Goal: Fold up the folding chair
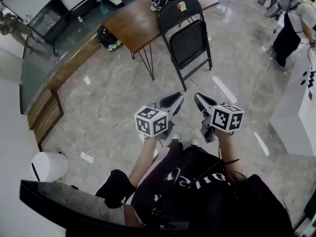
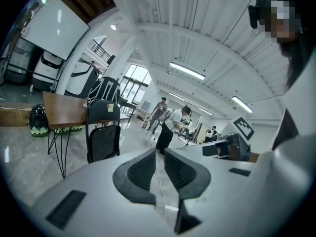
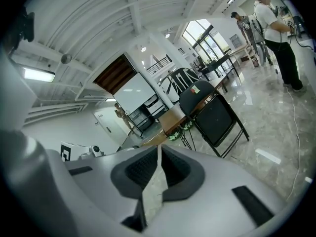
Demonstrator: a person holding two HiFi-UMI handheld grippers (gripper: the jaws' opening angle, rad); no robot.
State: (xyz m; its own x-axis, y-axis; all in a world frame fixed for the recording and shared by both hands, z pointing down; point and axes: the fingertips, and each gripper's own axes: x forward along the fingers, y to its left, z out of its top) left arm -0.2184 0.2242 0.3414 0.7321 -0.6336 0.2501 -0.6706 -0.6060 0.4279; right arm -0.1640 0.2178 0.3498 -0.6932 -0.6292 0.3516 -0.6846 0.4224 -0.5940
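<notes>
- Table (image 1: 131,26) sits at 11 o'clock from my grippers.
- Chair (image 1: 187,38) stands upright at 12 o'clock, just beside the table's near corner and well apart from both my grippers.
- Left gripper (image 1: 175,99): I see its jaws a slit apart, nothing between them.
- Right gripper (image 1: 199,99): jaws meet tip to tip, holding nothing.

The head camera is looking steeply down over the left gripper (image 1: 174,100) and right gripper (image 1: 201,101); each gripper camera is riding close behind its jaws, facing forward. All 3 views are sharing the folding chair (image 1: 186,36), well ahead
</notes>
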